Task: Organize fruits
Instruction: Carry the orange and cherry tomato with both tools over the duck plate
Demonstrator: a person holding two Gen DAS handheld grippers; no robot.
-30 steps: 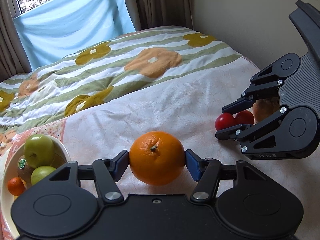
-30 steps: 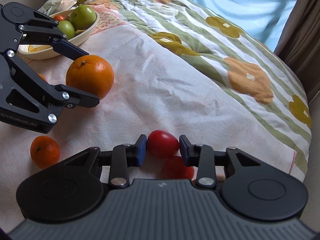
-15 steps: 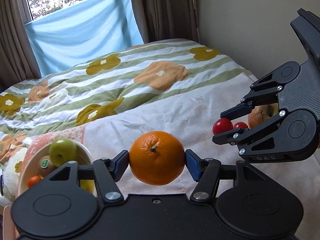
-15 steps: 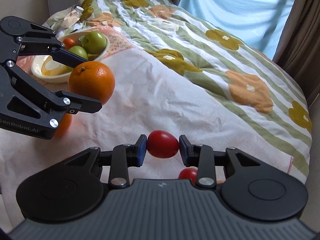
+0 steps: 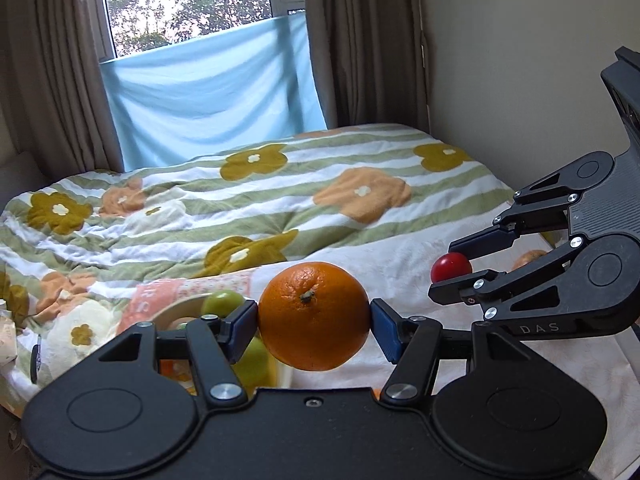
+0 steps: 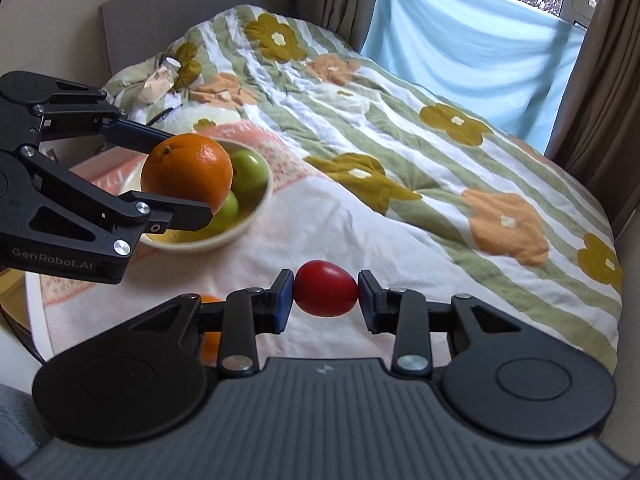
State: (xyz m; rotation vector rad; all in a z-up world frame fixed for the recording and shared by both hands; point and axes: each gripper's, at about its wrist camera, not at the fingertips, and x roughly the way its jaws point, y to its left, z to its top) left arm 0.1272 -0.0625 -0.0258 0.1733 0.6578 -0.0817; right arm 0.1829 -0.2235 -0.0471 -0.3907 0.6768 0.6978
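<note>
While clamped on an orange, left gripper hangs above the bowl of green apples. Right gripper: pads pinched on a red tomato, clear of the bedspread.

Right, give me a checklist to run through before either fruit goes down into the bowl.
1. Left gripper clamps the orange from both sides: ok.
2. Right gripper clamps the red tomato from both sides: ok.
3. Both fruits lifted clear of the bedspread: ok.
4. Bowl in view and upright: ok.
5. Free room in the bowl beside the green apples: cannot tell, the orange and left gripper hide much of it.
6. The two grippers apart from each other: ok.
</note>
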